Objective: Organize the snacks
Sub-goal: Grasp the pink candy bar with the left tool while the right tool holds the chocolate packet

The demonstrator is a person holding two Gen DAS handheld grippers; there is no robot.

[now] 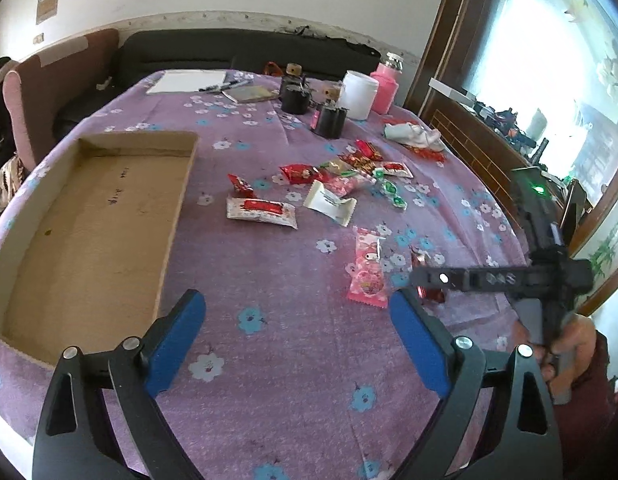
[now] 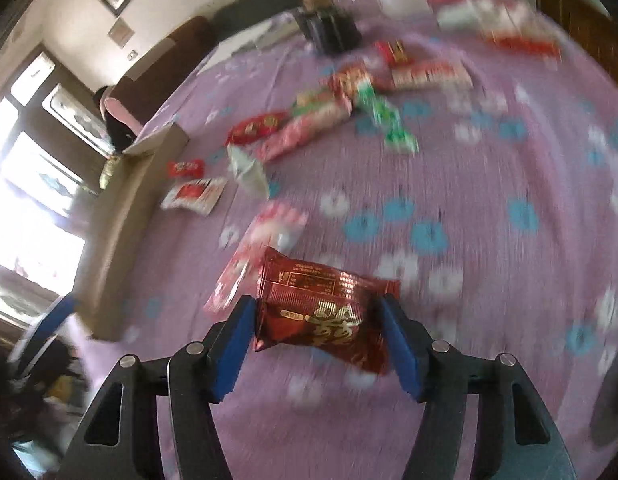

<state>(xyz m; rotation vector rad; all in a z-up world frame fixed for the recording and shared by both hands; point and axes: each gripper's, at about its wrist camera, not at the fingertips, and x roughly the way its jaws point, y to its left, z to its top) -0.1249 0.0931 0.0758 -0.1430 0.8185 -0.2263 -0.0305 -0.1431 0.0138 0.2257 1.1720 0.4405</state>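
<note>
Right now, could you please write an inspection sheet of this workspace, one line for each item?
Surface: table under a purple flowered cloth.
Job's things: cardboard tray holds nothing; snack packets lie scattered to its right; pink packet lies nearer.
Clutter: white jar, pink bottle, dark cups, notepad, pens.
Grippers: left gripper open, nothing between its pads; right gripper closed on a red packet.
Cables: nothing seen.
Surroundings: dark sofa, pink chair, bright window, framed picture on the wall.
</note>
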